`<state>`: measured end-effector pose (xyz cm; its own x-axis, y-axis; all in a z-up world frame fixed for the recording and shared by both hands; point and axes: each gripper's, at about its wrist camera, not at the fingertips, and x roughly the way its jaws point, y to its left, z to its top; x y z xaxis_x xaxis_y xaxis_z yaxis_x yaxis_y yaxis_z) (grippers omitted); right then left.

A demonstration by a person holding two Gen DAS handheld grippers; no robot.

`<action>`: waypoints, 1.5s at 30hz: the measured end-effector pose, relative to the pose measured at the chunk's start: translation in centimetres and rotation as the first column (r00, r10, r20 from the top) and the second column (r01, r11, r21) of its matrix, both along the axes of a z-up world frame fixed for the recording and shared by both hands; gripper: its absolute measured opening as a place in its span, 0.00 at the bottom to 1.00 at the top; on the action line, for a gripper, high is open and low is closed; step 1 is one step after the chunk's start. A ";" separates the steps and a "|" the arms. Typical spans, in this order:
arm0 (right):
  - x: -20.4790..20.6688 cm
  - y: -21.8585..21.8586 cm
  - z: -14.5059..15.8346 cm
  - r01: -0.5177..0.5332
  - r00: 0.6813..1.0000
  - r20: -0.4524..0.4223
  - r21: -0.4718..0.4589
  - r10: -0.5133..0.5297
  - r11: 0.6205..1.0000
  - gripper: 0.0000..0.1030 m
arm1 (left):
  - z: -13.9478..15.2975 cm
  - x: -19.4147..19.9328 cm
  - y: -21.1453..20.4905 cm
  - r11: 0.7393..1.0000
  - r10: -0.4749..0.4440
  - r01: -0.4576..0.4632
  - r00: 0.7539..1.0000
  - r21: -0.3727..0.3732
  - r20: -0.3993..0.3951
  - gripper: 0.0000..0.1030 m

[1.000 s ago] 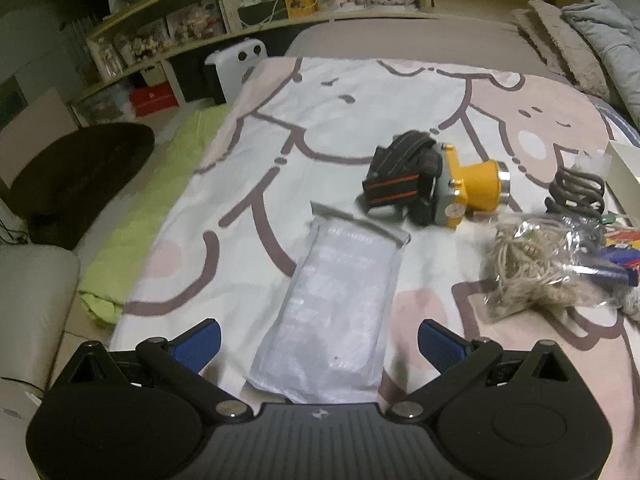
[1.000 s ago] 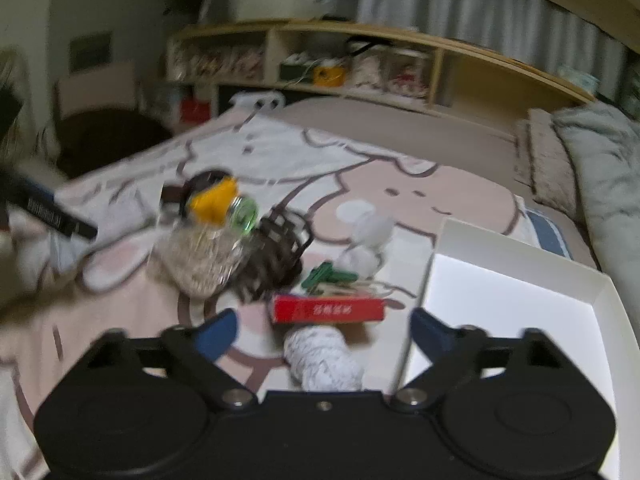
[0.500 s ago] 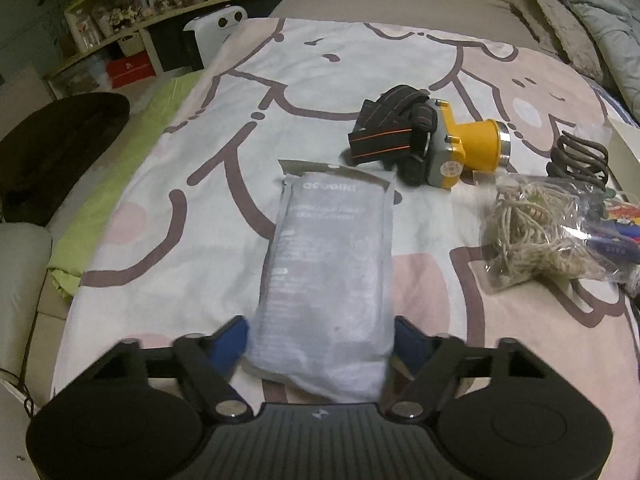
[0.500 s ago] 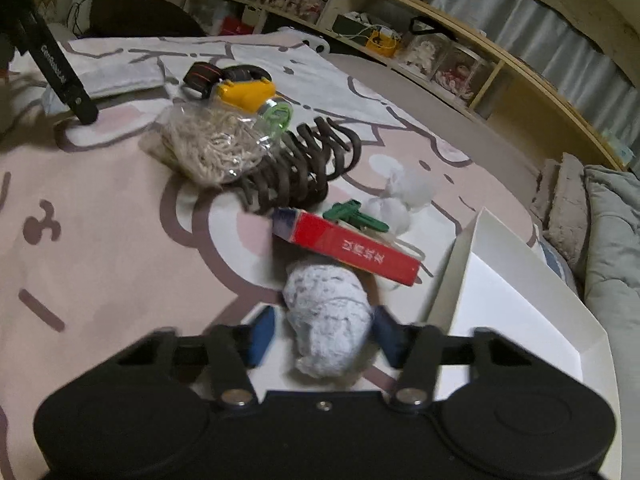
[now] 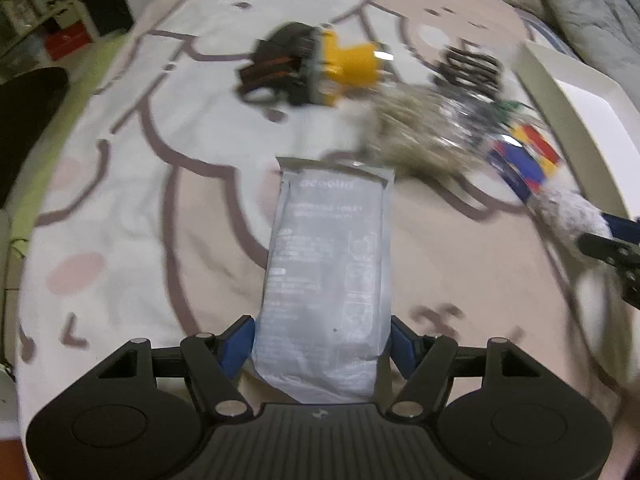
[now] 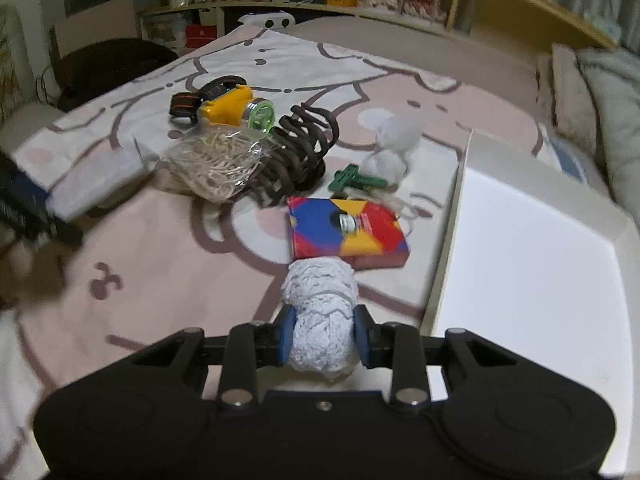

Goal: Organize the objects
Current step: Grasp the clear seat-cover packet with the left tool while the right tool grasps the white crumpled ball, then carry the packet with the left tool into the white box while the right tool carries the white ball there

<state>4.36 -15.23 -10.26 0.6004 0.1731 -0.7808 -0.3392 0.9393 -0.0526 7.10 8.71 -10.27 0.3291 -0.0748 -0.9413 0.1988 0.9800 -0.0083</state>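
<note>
Right gripper (image 6: 321, 338) jaws closing on white cloth roll (image 6: 320, 316); colourful box (image 6: 347, 233) just ahead, touching roll.

Left wrist view looked steeply down, close over the bed (image 5: 120, 184), right wrist view slanted lower, yellow headlamp (image 5: 352, 65) seen by both.
</note>
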 end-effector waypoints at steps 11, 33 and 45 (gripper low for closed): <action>-2.8 0.4 0.7 0.008 0.975 -0.219 0.216 0.040 0.976 0.40 | 0.4 -1.3 -3.1 0.995 -0.085 0.084 0.996 0.056 0.023 0.85; -0.9 -1.1 0.8 0.071 0.985 -0.169 0.216 -0.034 0.974 0.37 | 1.0 0.3 -2.8 1.000 0.026 -0.026 0.998 -0.001 0.065 0.56; -1.3 -5.6 6.5 0.149 0.988 0.001 0.291 -0.156 0.945 0.37 | 9.8 -1.9 -6.1 0.980 0.124 -0.066 0.942 -0.188 0.313 0.56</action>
